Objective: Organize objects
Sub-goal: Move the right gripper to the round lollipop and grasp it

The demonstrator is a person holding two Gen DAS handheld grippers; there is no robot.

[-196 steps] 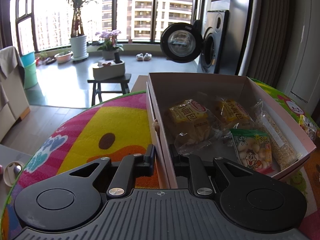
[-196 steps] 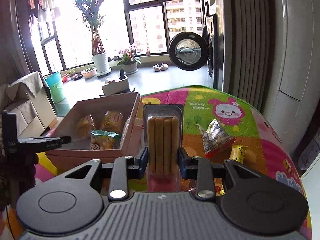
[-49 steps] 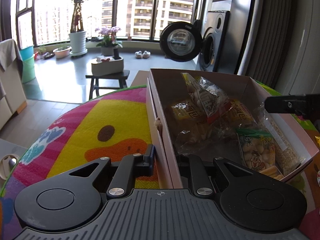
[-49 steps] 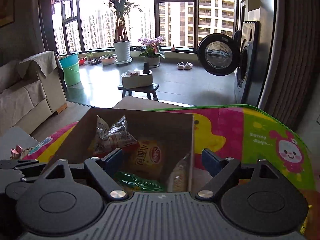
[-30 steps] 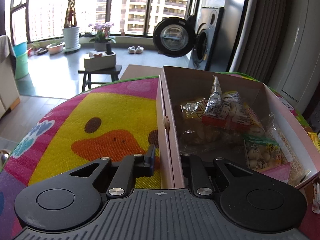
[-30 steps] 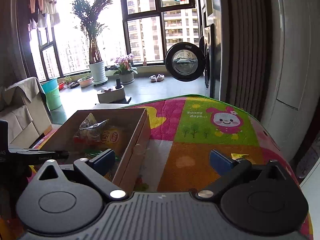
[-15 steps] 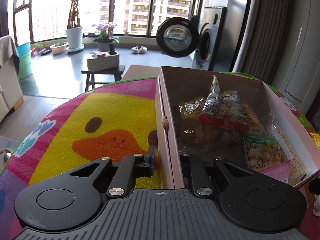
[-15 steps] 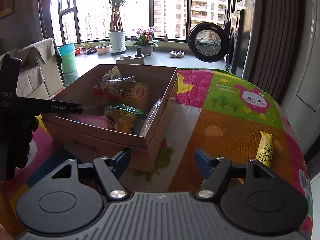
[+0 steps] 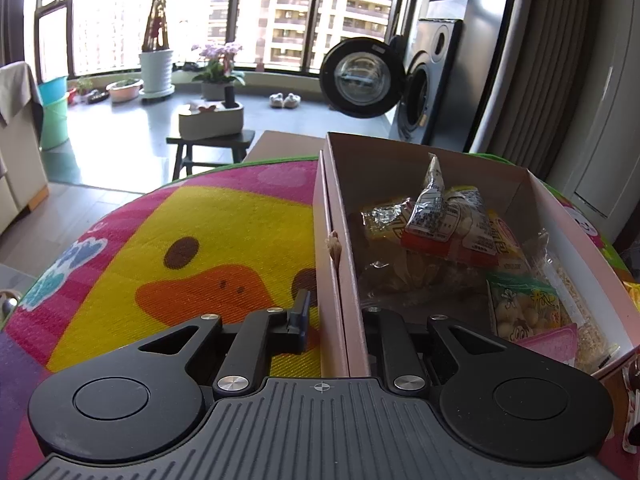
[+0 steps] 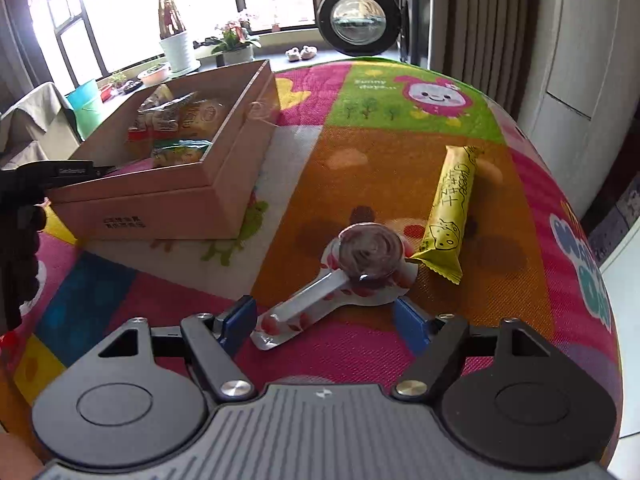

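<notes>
Snack box near wall clamped between left gripper fingers, one finger outside, one inside. Packets fill box ahead and right of that gripper: white-red pouch on top, green packet nearer. Right gripper spread wide, grasping nothing, low over mat. Spoon-shaped sealed snack lies between its fingertips, dark bowl end forward. Yellow stick packet just right of bowl end, tip touching. Box ahead-left.

Sunlit windows, open washer
</notes>
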